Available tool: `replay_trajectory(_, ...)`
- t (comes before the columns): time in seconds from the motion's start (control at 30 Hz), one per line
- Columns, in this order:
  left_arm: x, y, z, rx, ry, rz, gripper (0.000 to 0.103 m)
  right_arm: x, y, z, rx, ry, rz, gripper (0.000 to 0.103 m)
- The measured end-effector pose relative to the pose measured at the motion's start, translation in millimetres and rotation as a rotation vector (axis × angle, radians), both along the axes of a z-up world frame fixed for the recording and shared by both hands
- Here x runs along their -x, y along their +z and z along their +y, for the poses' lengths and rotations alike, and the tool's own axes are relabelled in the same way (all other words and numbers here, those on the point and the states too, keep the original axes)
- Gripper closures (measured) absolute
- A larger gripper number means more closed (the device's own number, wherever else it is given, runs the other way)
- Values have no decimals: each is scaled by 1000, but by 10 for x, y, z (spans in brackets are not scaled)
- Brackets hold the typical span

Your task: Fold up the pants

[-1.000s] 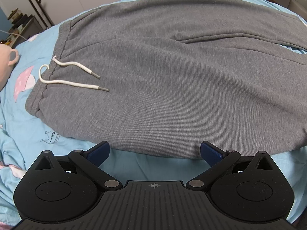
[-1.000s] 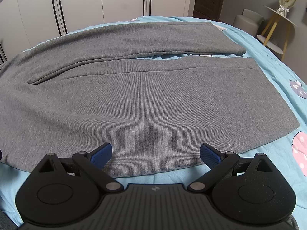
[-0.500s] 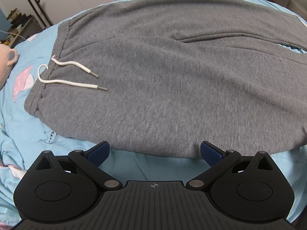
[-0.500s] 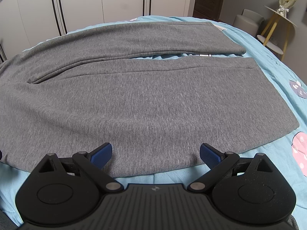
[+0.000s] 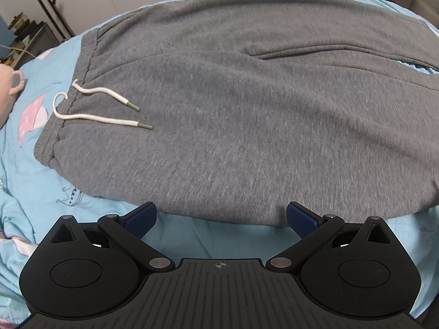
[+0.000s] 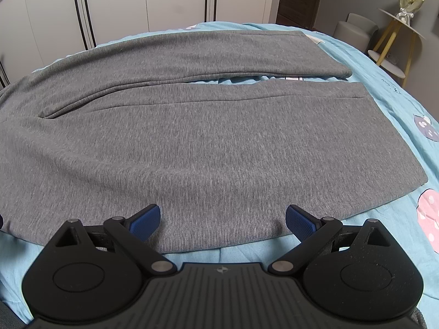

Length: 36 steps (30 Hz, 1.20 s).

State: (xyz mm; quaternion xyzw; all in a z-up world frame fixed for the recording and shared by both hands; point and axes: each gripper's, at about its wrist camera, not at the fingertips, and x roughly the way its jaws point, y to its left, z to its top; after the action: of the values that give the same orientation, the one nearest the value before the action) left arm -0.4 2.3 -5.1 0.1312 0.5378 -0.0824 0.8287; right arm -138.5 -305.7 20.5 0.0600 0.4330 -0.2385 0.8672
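Grey sweatpants point(image 5: 233, 104) lie flat on a light blue bed, waistband at the left with a white drawstring point(image 5: 101, 109) on top. In the right wrist view the two legs point(image 6: 205, 126) stretch to the right, the far leg point(image 6: 208, 52) lying beside the near one with a narrow gap between them. My left gripper point(image 5: 221, 216) hovers open at the near edge of the hip area, holding nothing. Over the near edge of the near leg, my right gripper point(image 6: 222, 218) is open too and empty.
The light blue bedsheet point(image 5: 49, 181) with cartoon prints surrounds the pants. White wardrobe doors point(image 6: 137, 2) stand behind the bed. A side table with a bouquet point(image 6: 406, 11) and a grey stool point(image 6: 354, 30) are at the far right. A pink object point(image 5: 8, 87) lies at the left edge.
The left wrist view has shifted very slightly, the waistband drifting a little left. The right gripper has stayed still.
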Motion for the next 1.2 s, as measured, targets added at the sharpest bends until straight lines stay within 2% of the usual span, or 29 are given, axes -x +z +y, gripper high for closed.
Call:
replay_trajectory(0.53,-11,2,-17,-2,-12,11,0,11,-31,10,4,1,4,5)
replay_trajectory(0.87,131,119,-174,-45,-95,-34,0,56,6,16,1,13,14,5)
replay_trajectory(1.2,169,185,-180,-25,-98,-28,0,121,67,73,-13,36,13,5)
